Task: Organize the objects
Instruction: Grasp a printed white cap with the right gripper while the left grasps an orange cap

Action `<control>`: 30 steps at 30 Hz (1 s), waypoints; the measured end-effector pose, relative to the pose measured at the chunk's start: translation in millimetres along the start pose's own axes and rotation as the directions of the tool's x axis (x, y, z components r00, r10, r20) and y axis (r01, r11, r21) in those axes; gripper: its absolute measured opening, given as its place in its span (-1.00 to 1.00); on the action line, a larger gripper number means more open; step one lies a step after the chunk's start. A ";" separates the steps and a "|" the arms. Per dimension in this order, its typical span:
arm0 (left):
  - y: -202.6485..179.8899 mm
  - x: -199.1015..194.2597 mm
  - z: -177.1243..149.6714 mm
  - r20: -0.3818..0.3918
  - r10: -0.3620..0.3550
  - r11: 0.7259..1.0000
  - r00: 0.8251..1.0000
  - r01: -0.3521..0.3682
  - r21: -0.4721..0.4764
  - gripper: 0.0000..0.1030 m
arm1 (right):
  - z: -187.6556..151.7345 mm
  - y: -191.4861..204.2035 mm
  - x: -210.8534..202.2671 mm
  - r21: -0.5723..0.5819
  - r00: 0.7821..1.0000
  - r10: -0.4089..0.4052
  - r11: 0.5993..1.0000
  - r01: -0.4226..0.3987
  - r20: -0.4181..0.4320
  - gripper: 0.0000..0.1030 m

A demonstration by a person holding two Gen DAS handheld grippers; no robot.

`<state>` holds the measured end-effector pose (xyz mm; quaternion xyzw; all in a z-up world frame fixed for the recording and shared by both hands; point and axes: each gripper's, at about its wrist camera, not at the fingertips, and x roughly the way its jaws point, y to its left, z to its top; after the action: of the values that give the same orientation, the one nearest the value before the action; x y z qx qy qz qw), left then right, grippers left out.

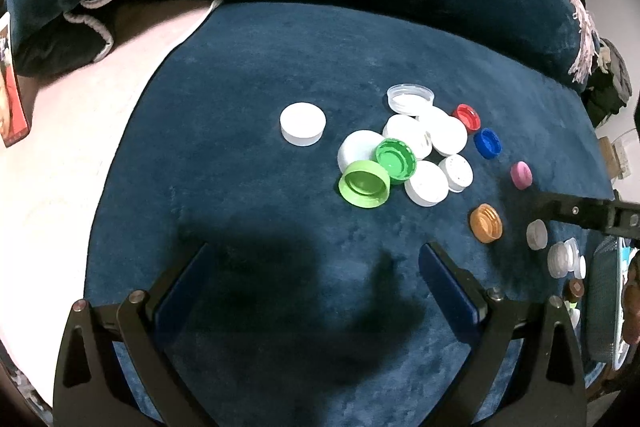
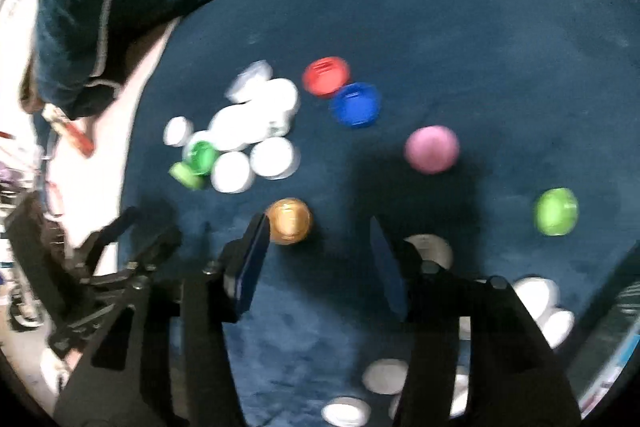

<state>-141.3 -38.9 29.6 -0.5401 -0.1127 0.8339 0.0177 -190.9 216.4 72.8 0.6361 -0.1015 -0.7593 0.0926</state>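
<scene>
Blue velvet surface [image 1: 248,75], caps scattered. Right gripper [image 2: 316,259] open, empty, beside orange cap [image 2: 289,221]; left gripper [image 1: 316,275] open, idle. Likely sorting; next: straddle orange cap, close.

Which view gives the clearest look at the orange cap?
The left wrist view: the orange cap is sharp there, its ribbed side readable, lying apart from the white pile. In the right wrist view it appears larger but motion-blurred, beside one finger of the right gripper, outside the empty jaws.
</scene>
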 end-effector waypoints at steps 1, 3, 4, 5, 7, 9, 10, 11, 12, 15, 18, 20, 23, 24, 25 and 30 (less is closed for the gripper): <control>0.5 -0.2 0.2 0.001 0.000 1.000 1.000 0.000 -0.006 0.98 | -1.4 0.8 -1.7 -0.006 0.999 -0.049 0.999 0.049 0.010 0.04; -1.0 -0.7 -0.2 0.003 0.000 1.000 1.000 0.000 -0.008 0.98 | -2.0 -6.8 2.8 0.022 0.988 -0.155 0.988 0.156 -0.006 0.04; -2.8 -1.7 -0.8 0.005 -0.002 1.000 1.000 0.002 -0.003 0.98 | -1.8 -24.0 2.5 0.033 0.983 -0.181 0.983 0.181 -0.022 0.04; -4.5 -1.8 -0.8 0.007 -0.003 1.000 1.000 0.003 0.001 0.98 | -2.4 -30.1 9.4 0.049 0.975 -0.216 0.975 0.219 -0.051 0.04; -9.6 -2.2 -0.9 0.010 -0.007 1.000 1.000 0.007 0.014 0.98 | -2.1 -34.8 17.0 0.059 0.969 -0.234 0.969 0.239 -0.077 0.01; -15.0 -2.3 -1.2 0.010 -0.011 1.000 1.000 0.011 0.022 0.98 | -2.5 -33.1 25.8 0.038 0.971 -0.217 0.974 0.221 -0.097 -0.33; -18.1 -2.2 -1.6 0.011 -0.013 1.000 1.000 0.012 0.027 0.98 | -3.2 -31.4 29.8 0.027 0.972 -0.208 0.977 0.212 -0.113 -0.41; -21.7 -2.4 -2.5 0.011 -0.013 0.999 1.000 0.012 0.035 0.98 | -3.9 -29.8 30.7 0.025 0.972 -0.206 0.977 0.210 -0.116 -0.41; -26.6 -2.3 -3.2 0.012 -0.012 0.999 1.000 0.012 0.047 0.98 | -3.7 -28.4 28.4 0.026 0.974 -0.200 0.979 0.204 -0.108 -0.41; -47.0 -1.3 -5.4 0.008 -0.017 0.995 1.000 0.016 0.100 0.98 | -1.2 -31.1 13.4 0.069 0.986 -0.152 0.985 0.156 -0.060 -0.40; -70.2 -0.4 -6.2 0.021 -0.043 0.988 0.999 0.040 0.149 0.97 | -1.6 -38.7 1.0 0.107 0.989 -0.145 0.983 0.148 -0.030 -0.40; -85.4 2.5 -5.7 0.023 -0.051 0.984 0.998 0.046 0.175 0.96 | -2.5 -41.5 -3.5 0.116 0.989 -0.143 0.983 0.145 -0.024 -0.40; -104.2 13.7 -3.4 -0.001 -0.046 0.979 0.999 0.045 0.201 0.87 | -5.2 -39.4 -10.1 0.120 0.990 -0.138 0.983 0.138 -0.008 -0.40; -109.5 18.4 -2.4 -0.012 -0.045 0.977 0.999 0.047 0.207 0.84 | -6.4 -38.2 -12.9 0.118 0.991 -0.136 0.984 0.135 -0.001 -0.40; -115.1 24.1 -1.4 -0.020 -0.048 0.975 0.999 0.051 0.217 0.78 | -6.3 -37.7 -16.5 0.117 0.991 -0.134 0.984 0.133 0.006 -0.40; -126.3 42.8 -0.6 -0.032 -0.019 0.964 0.999 0.027 0.264 -0.38 | -11.5 -32.7 -27.1 0.117 0.991 -0.127 0.986 0.122 0.037 -0.39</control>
<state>-170.3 90.7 17.1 -0.5435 -0.0064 0.8333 0.1010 -175.2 254.8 87.6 0.6284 -0.1070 -0.7705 0.0061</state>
